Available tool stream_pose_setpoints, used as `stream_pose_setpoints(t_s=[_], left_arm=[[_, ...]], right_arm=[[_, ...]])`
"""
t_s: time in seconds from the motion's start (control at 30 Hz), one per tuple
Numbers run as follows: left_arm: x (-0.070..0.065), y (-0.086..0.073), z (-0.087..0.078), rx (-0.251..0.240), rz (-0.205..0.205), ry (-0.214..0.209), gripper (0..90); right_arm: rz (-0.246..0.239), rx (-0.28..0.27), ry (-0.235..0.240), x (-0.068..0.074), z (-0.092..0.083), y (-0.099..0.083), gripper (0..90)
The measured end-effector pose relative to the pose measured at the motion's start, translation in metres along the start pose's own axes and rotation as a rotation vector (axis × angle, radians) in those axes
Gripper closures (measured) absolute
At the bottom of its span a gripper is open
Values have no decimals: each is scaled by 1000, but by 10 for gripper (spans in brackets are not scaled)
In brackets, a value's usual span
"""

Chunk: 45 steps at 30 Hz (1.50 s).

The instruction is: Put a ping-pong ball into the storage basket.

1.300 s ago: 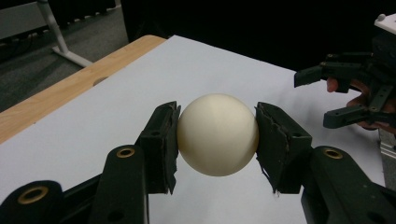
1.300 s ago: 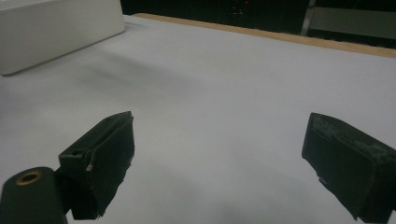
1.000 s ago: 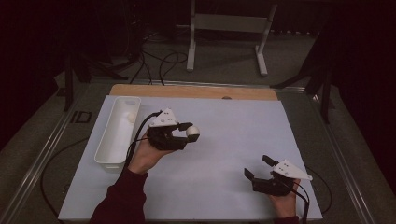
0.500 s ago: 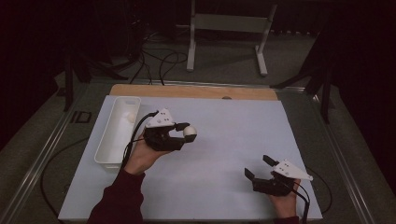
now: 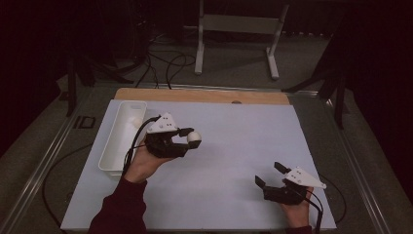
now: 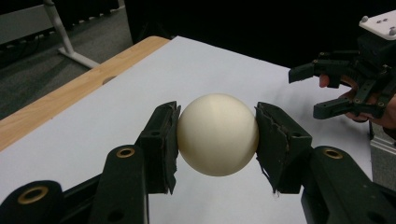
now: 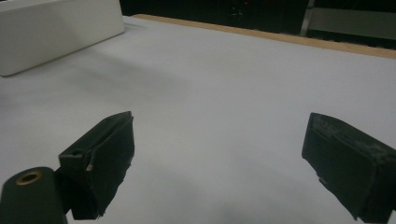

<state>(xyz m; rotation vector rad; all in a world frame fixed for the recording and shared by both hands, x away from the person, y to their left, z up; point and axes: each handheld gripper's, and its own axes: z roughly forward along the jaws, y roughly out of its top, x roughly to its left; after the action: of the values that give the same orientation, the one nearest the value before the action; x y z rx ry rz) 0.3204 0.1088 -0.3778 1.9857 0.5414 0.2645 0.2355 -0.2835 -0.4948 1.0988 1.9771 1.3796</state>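
One cream ball (image 6: pixel 217 134) sits clamped between the left gripper (image 5: pixel 191 139)'s jaws, above the white mat (image 5: pixel 234 146) left of centre. One white tray (image 5: pixel 117 141) lies at the far left, perhaps holding a second ball. The right gripper (image 5: pixel 271 174), near right, gapes wide with nothing between its jaws.

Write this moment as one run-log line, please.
left gripper: shut on round cream ball | right gripper: open, empty | white rectangular tray: left

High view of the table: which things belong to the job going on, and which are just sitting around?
In the job:
- white ball, clamped in the left claw
- white tray, with another ball inside
- right claw, open, holding nothing

Just lying about:
- metal stand beyond the table
- floor cables
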Motion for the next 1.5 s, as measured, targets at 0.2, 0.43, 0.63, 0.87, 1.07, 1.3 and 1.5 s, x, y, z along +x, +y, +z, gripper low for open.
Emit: stream_pose_setpoints(t_s=[0.2, 0.43, 0.63, 0.87, 1.07, 1.3, 1.5], left_arm=[[0, 0, 0, 5, 3, -3, 517], [1, -1, -1, 12, 8, -2, 517], [-1, -1, -3, 10, 17, -5, 517], [1, 0, -10, 8, 25, 3, 517], [5, -1, -20, 0, 18, 15, 517], [8, -1, -28, -10, 13, 29, 517], [10, -2, -35, -19, 12, 40, 517]], right_arm=[[1, 0, 0, 0, 0, 0, 91], [2, 0, 0, 0, 0, 0, 91], [1, -2, 2, 0, 0, 0, 91], [-1, -1, 0, 0, 0, 0, 91], [0, -1, 1, 0, 0, 0, 91], [2, -2, 2, 0, 0, 0, 91], [4, -3, 2, 0, 0, 0, 91]])
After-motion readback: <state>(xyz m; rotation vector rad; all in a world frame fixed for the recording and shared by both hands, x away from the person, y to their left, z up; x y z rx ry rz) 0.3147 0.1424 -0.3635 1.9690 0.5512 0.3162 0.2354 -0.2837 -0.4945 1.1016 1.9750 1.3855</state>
